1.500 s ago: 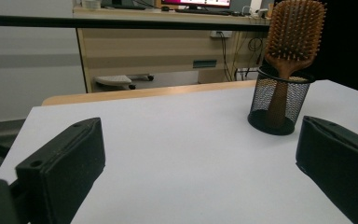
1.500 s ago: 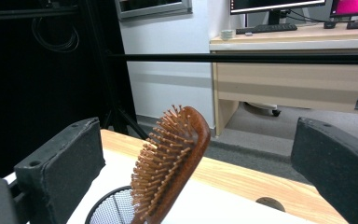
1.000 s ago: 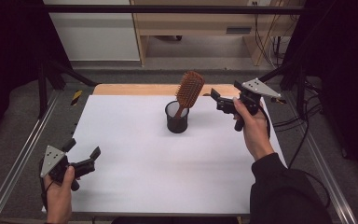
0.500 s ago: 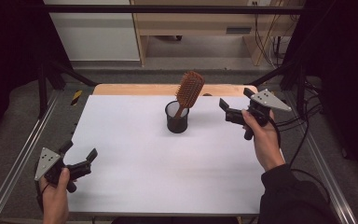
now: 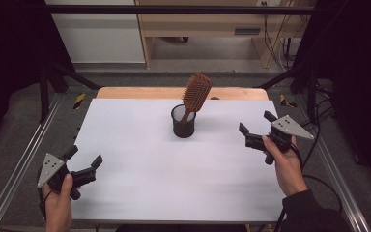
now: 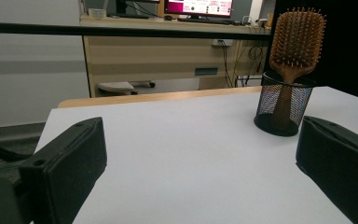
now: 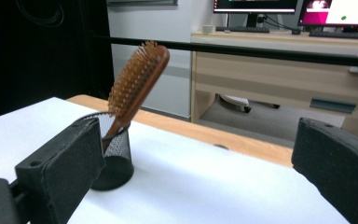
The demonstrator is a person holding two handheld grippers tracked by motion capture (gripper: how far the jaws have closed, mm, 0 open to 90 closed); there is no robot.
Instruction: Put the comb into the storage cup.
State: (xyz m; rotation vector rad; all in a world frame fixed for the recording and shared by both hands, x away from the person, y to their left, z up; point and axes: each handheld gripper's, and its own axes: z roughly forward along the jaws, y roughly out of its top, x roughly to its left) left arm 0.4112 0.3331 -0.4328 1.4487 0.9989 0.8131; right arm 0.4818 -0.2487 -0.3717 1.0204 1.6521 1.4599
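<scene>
Hairbrush well apart from both tongs

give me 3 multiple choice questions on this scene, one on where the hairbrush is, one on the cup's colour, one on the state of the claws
1. Where is the hairbrush?
A. flat on the table
B. standing handle-down in the mesh cup
C. held in the right claw

2. What colour is the mesh cup?
A. black
B. white
C. red

3. What state are the left claw and the right claw in?
A. both shut on the brush
B. left open, right shut
C. both open and holding nothing

Answers:
1. B, the handle sits inside the cup and the bristled head leans out above the rim.
2. A, the mesh is black against the white table.
3. C, each gripper view shows its jaws wide apart with nothing between them.
</scene>
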